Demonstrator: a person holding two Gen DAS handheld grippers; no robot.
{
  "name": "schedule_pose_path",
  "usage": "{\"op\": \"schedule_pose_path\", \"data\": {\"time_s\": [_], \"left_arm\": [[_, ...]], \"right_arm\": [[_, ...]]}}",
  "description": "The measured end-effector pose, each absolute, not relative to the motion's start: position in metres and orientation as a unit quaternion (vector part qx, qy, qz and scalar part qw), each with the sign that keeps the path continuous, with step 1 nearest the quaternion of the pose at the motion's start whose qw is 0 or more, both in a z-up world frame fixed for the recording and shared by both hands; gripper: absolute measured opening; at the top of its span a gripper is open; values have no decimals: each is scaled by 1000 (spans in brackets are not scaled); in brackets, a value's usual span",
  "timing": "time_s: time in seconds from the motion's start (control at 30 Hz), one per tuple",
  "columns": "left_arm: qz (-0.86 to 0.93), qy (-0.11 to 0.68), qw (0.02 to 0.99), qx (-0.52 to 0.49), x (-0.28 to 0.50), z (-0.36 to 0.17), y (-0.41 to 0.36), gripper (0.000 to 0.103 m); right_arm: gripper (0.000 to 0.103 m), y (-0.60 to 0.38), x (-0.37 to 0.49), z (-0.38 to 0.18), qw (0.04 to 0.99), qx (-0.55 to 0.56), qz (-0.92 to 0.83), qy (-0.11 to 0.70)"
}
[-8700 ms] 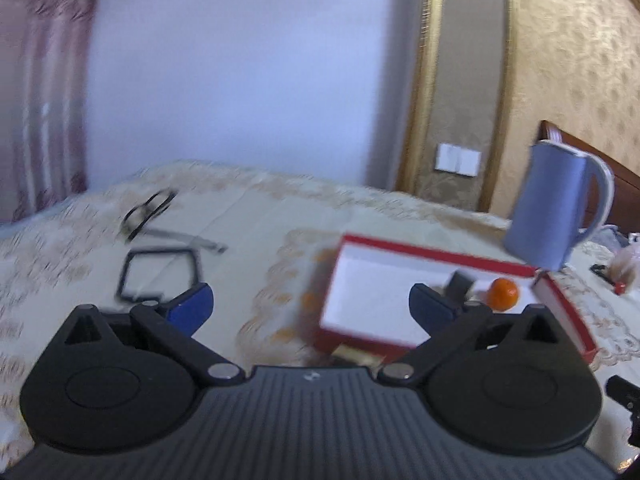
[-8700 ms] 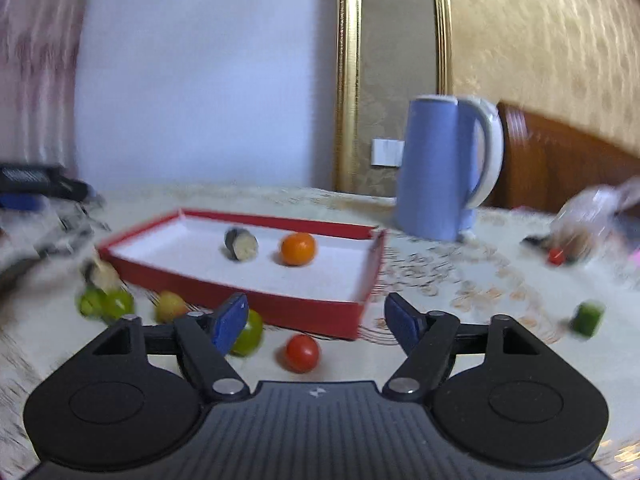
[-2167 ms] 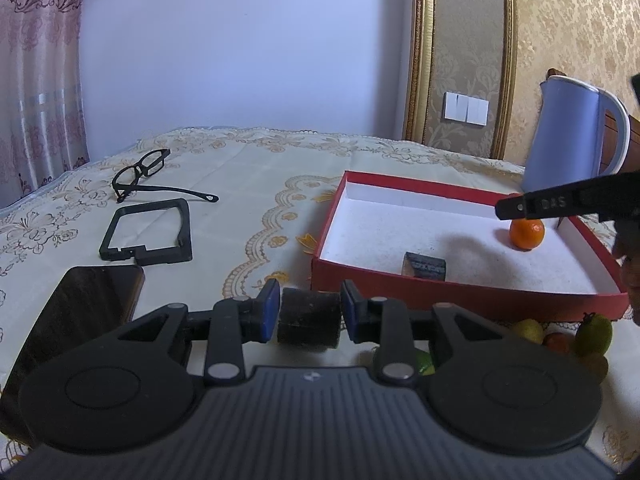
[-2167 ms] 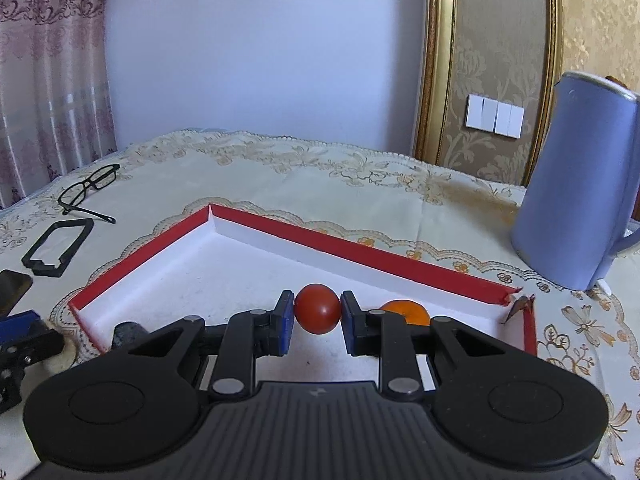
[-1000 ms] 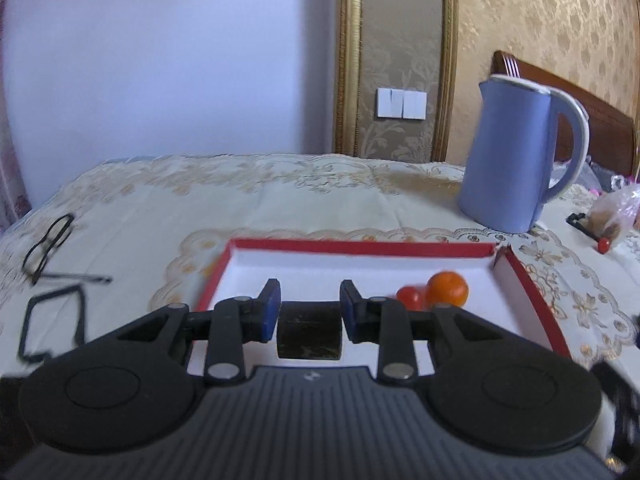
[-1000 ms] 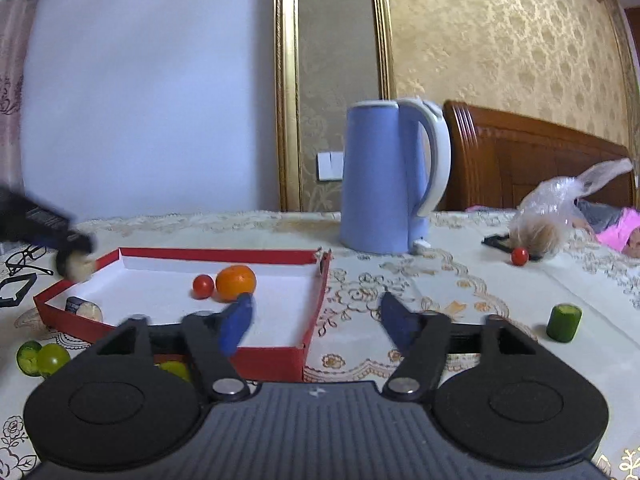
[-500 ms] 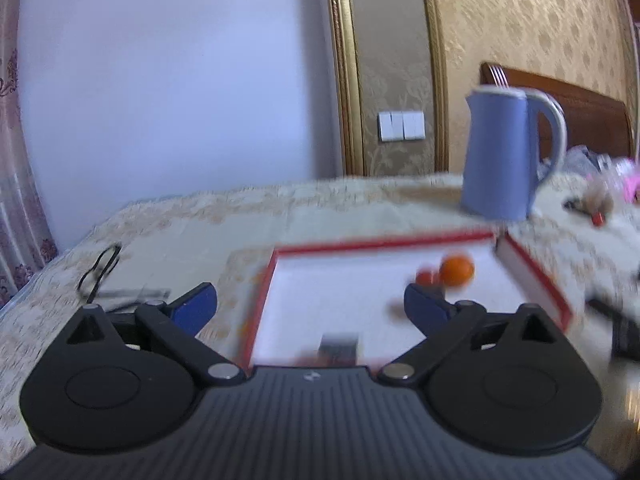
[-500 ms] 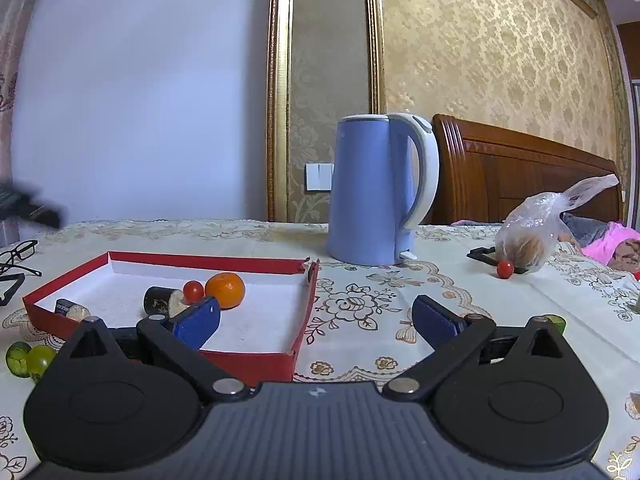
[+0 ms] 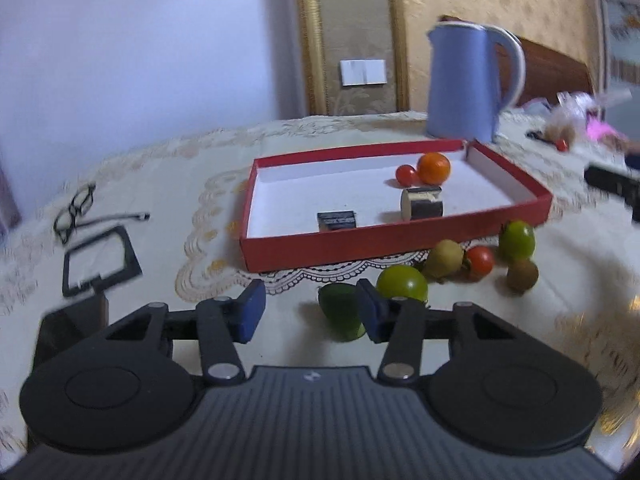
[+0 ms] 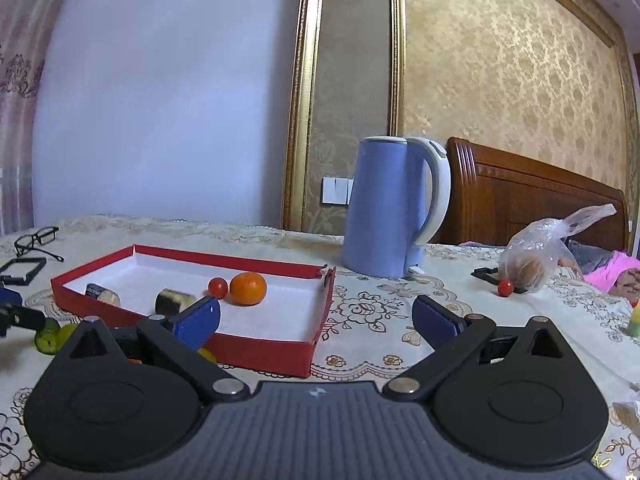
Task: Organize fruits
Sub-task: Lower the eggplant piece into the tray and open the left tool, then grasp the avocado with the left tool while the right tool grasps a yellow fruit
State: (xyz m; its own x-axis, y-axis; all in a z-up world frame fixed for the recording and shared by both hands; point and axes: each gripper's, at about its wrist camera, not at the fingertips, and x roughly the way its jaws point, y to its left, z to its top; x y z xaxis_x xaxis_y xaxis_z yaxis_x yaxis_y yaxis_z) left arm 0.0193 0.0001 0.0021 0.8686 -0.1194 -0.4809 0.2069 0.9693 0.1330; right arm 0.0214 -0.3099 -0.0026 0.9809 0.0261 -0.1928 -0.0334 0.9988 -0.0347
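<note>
My left gripper hovers low over the tablecloth in front of the red tray. Its jaws are closing; a green fruit piece lies between them against the right pad, while the left pad stands apart from it. Just beyond lie a green round fruit, a brownish fruit and a red tomato. Inside the tray are an orange, a small tomato and two dark cylinders. My right gripper stands wide open and empty at the tray's near right corner.
A blue kettle stands behind the tray. Glasses, a black frame and a dark phone lie to the left. At the right are a plastic bag, a loose tomato and a wooden headboard.
The left gripper let go of the dark cylinder, which now lies in the tray, then dropped to the fruits in front, and its jaws narrowed. The right gripper's jaws widened fully.
</note>
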Motion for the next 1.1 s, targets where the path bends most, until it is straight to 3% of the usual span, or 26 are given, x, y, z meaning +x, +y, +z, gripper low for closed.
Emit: {"op": "schedule_pose_path", "data": {"time_s": [0.67,0.73,0.8,1.1], "left_arm": [[-133,281,950,43,19,-20,-10,48],[-133,278,951,36,17,-20,-7,43],[-126,278,952,30,16,-18,-4,32],[-100,229,968,-24,1,-22,8,32]], "right_arm": [[103,-311,7,12,996,-20,27,83],[103,-309,6,13,996,-22,34,85],[103,-306,5,12,995,-28,42,89],[103,-300,16,-1,971,5,144,191]]}}
